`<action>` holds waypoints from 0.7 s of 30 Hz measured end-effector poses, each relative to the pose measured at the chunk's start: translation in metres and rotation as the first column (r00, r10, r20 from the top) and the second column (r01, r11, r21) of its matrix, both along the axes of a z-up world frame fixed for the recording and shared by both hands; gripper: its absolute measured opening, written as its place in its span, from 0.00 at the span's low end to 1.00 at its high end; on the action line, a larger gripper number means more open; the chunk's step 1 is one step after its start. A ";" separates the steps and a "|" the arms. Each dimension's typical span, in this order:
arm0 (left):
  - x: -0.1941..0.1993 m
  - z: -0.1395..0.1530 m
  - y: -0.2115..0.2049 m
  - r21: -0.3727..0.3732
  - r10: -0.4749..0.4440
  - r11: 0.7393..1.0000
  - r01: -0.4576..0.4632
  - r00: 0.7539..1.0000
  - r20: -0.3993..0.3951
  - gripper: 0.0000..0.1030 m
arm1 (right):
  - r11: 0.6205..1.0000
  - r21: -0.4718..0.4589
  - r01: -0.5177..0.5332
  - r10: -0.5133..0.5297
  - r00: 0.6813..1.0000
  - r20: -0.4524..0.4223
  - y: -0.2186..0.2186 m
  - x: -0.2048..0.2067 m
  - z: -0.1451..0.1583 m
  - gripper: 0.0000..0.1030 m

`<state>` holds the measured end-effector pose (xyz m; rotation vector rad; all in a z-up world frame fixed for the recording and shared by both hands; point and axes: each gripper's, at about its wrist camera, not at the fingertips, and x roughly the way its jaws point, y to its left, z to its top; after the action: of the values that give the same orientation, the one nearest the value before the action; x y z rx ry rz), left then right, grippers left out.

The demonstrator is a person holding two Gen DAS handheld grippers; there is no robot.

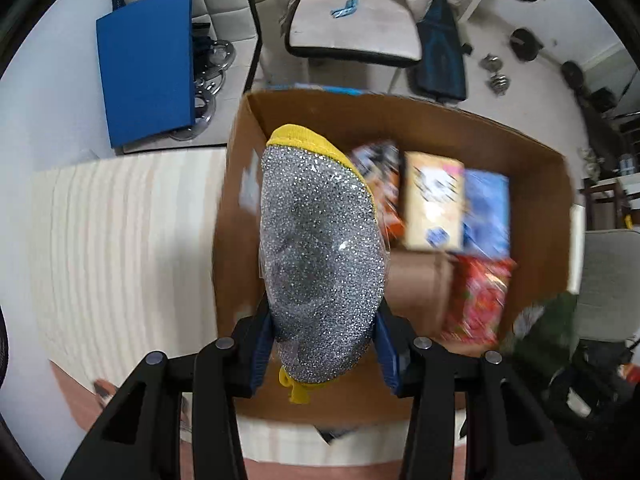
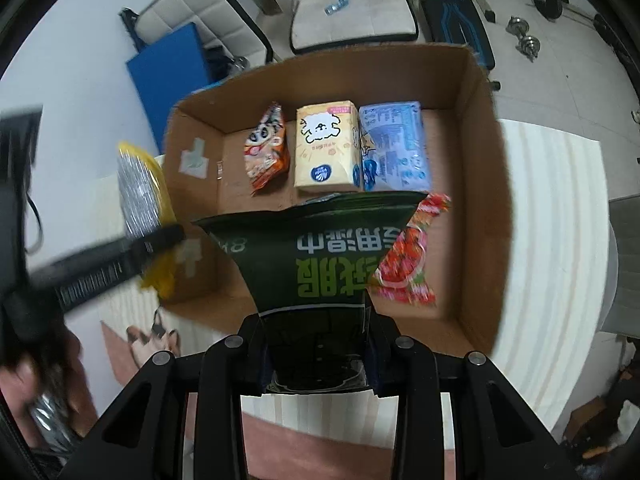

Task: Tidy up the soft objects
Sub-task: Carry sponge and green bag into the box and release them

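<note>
Left gripper [image 1: 320, 344]: clamped on a glittery silver scouring pad [image 1: 320, 248] with a yellow edge, sealed in clear wrap, pinched low down between both fingers. Right gripper [image 2: 316, 344]: clenched on the lower part of a dark green packet [image 2: 316, 252] printed with pale green characters.

Progress, judged from the cardboard box [image 2: 480, 184] alone: well under way. Already lying on the box floor along the far wall, side by side: an orange snack bag [image 2: 267, 148], a cream carton with a cartoon dog [image 2: 326, 148], a blue pack [image 2: 394, 148]. Nearer, at the right, a red patterned bag [image 2: 408, 256], partly hidden behind the green packet. Left to do: setting down both held items, probably into the bare floor at the near left of the box.

Position relative to the tools: scouring pad standing up out of the left jaws, hanging over the box's left wall in the left wrist view, seemingly just outside that wall in the right wrist view. Green packet fanning forward from the right jaws, above the box's near middle, touching nothing below as far as can be told.
</note>
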<state>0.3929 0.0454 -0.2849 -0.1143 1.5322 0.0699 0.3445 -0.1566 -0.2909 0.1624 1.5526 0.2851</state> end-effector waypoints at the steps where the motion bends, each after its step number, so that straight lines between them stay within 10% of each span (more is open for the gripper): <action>1: 0.010 -0.009 0.000 0.014 -0.004 1.000 0.005 1.000 -0.023 0.41 | 1.000 -0.008 -0.001 0.001 1.000 -0.011 0.002 0.002 -0.006 0.36; 14: 0.071 -0.082 0.004 0.095 -0.032 0.994 0.048 0.987 -0.156 0.45 | 0.994 -0.101 -0.043 0.029 0.990 -0.141 0.025 0.027 -0.078 0.37; 18: 0.074 -0.084 0.006 0.096 -0.021 0.995 0.036 0.988 -0.153 0.46 | 0.987 -0.147 -0.073 0.050 0.987 -0.155 0.030 0.030 -0.085 0.75; 21: 0.072 -0.078 0.006 0.056 -0.005 0.998 0.013 0.989 -0.147 0.48 | 0.987 -0.144 -0.069 0.047 0.987 -0.152 0.030 0.030 -0.083 0.75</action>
<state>0.4654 0.0511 -0.3625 -0.0581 1.6766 0.1163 0.3749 -0.1264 -0.3736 0.0214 1.7221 0.2049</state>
